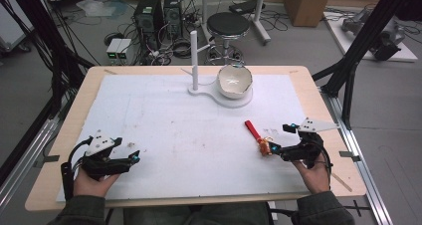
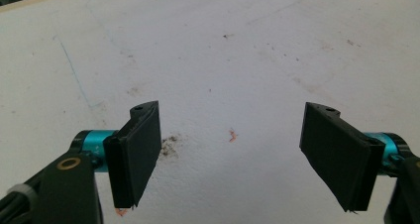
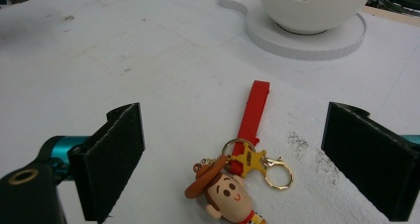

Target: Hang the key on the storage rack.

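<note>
Keychain (image 3: 233,184) lies flat between my right gripper's (image 3: 237,159) wide jaws, red strap (image 3: 253,110) toward twelve o'clock, ready to pinch; left gripper (image 2: 230,149) idles wide open.

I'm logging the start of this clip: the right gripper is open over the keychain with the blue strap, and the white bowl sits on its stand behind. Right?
Nearly. The strap is red, not blue, as the right gripper view shows. The rest holds: the right gripper is open over the keychain, and the white bowl sits on its stand behind.
</note>
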Demonstrator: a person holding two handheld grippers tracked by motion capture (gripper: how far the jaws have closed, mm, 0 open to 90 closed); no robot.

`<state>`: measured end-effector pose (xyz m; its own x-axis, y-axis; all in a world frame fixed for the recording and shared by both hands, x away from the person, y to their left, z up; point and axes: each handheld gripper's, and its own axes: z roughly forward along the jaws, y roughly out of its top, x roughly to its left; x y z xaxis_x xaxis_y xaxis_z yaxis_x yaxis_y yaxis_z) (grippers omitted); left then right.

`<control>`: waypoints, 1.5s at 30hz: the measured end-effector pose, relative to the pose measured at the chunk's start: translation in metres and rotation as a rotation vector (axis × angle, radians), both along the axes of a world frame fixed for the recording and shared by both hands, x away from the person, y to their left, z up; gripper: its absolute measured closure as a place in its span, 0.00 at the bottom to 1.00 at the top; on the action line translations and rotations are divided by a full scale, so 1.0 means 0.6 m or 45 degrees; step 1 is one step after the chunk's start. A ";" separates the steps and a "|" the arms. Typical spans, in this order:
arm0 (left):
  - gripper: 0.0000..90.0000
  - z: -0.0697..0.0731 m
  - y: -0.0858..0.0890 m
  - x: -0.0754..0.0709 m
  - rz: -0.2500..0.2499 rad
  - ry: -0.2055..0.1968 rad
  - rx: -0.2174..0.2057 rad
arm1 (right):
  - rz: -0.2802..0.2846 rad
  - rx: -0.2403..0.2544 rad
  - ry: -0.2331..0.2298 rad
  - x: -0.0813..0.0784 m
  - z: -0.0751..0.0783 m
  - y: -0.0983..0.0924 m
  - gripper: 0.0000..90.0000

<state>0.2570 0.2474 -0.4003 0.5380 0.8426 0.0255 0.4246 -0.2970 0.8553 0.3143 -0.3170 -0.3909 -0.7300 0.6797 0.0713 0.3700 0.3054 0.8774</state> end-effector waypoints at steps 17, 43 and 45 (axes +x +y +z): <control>0.27 -0.001 0.002 0.001 0.009 0.000 0.000 | 0.006 -0.063 0.078 0.048 0.036 0.017 0.10; 0.27 -0.002 0.003 0.003 0.008 -0.001 0.003 | -0.035 -0.265 0.240 0.123 0.012 0.083 0.43; 0.27 -0.002 0.002 0.003 0.007 0.003 0.000 | -0.051 -0.257 0.259 0.126 0.003 0.082 0.46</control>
